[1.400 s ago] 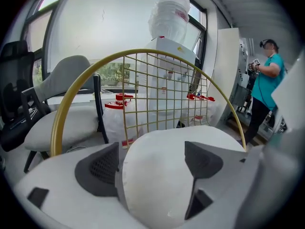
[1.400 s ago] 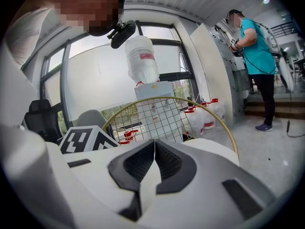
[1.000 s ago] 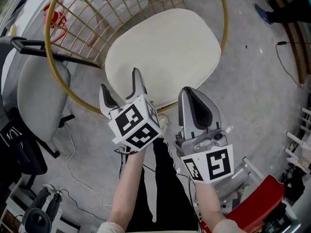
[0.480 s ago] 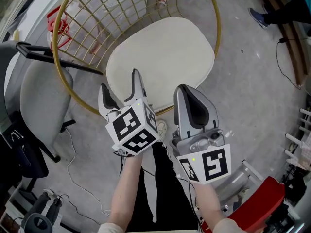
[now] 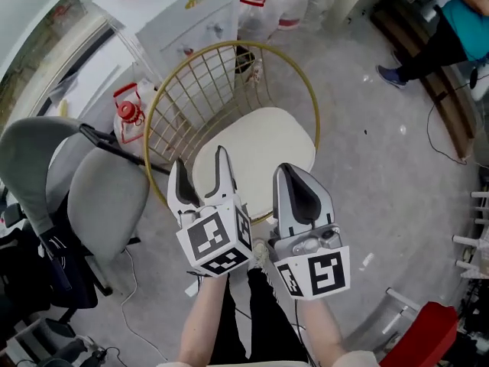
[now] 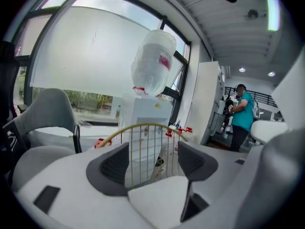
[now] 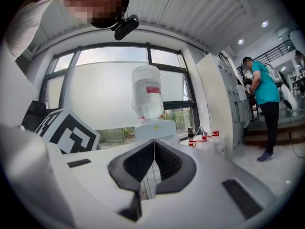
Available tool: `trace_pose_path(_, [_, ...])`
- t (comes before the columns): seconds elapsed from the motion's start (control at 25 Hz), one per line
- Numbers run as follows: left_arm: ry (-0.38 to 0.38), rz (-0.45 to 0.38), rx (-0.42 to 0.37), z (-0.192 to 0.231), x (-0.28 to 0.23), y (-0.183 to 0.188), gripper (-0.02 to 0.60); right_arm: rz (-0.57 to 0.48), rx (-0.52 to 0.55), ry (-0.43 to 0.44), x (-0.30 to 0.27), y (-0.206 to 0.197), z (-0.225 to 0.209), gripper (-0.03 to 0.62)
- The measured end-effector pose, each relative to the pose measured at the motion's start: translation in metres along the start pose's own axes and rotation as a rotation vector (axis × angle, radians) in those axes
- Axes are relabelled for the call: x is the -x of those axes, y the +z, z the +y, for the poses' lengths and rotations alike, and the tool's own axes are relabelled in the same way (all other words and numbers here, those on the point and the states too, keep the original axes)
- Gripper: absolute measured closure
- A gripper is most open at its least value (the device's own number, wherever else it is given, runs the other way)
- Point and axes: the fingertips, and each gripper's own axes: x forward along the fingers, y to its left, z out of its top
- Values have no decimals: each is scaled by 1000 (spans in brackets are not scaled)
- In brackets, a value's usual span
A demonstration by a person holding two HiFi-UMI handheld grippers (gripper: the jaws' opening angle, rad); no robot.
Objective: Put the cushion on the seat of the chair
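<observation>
- Left gripper (image 5: 200,161): jaws apart, lately drawn somewhat narrower, with nothing between them. Only the chair's wire back is seen through the gap.
- Right gripper (image 5: 294,176): jaws brought together pad to pad, nothing clamped.
- Cream oval fabric cushion (image 5: 263,147): laid flat on the seat of the round gold wire chair (image 5: 191,90), with both grippers held above and clear of it. Its near edge is hidden behind the grippers, so full seating there cannot be confirmed. The task is judged complete or nearly so.
- Alongside: grey padded office chair (image 5: 103,197); red-capped clear plastic water jug (image 5: 128,117).
- Risk noted: should the near edge overhang the rim, the cushion could slide forward off the seat. It could also be nudged askew by a careless reach.
</observation>
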Motion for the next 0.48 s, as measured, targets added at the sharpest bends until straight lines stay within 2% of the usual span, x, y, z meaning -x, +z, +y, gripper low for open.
trace_pose_path(0.2, [-40,-149,-38,-29,39,115,347,-112,50,-47,5,110,4,577])
trace_pose_path(0.36, [-83,-275,-104,-63,99,202,434,-200,7,-80,30,192,9,577])
trace_pose_path(0.48, [-147,-397,-154,-91,147,260,529,-268,30,-101,48,247,15,577])
